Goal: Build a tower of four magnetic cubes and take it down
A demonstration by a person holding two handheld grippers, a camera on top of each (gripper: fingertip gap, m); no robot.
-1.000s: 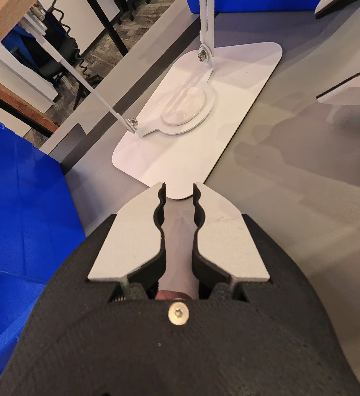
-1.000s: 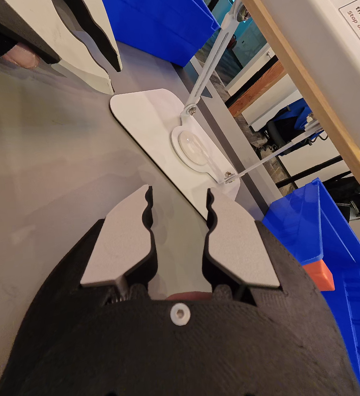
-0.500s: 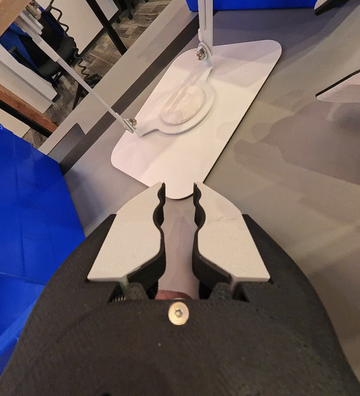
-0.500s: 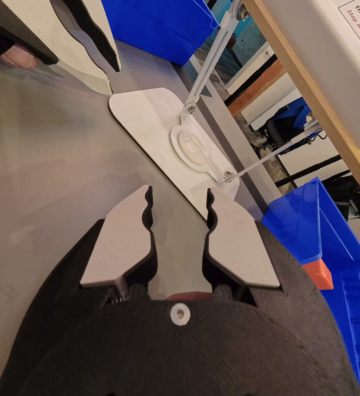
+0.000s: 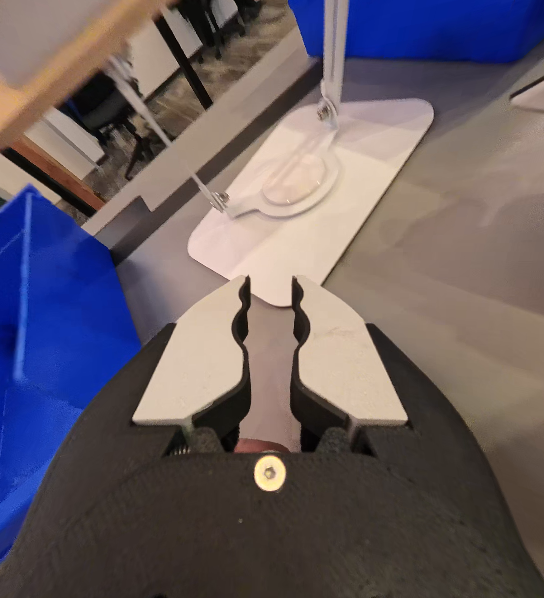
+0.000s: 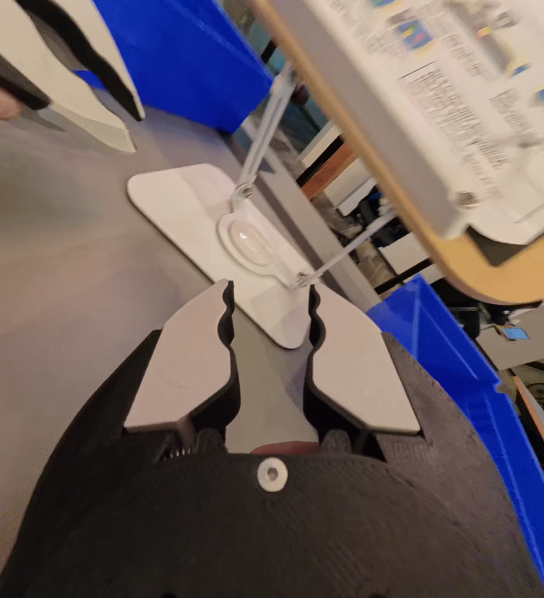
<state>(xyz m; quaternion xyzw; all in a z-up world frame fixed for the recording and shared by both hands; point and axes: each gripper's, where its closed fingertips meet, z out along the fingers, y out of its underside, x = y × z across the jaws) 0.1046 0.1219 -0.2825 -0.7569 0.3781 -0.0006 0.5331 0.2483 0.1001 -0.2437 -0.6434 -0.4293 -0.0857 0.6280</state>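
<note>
Both claws, left (image 5: pixel 270 281) and right (image 6: pixel 269 286), apart, empty; no magnetic cubes visible. Probably light, rigid; best gripped on flat opposite faces.

Matte grey tabletop (image 5: pixel 458 291); beyond its edge, patterned carpet floor (image 5: pixel 173 106), a black office chair (image 5: pixel 109 106), wooden desks.

my right gripper (image 6: pixel 269 284) hangs over the grey table (image 6: pixel 53 259), its jaws apart with nothing between them. just past the tips lies a white base plate (image 6: pixel 180 200). a blue bin (image 6: pixel 458 372) sits at my right. the left gripper (image 6: pixel 109 94) shows upper left.
</note>
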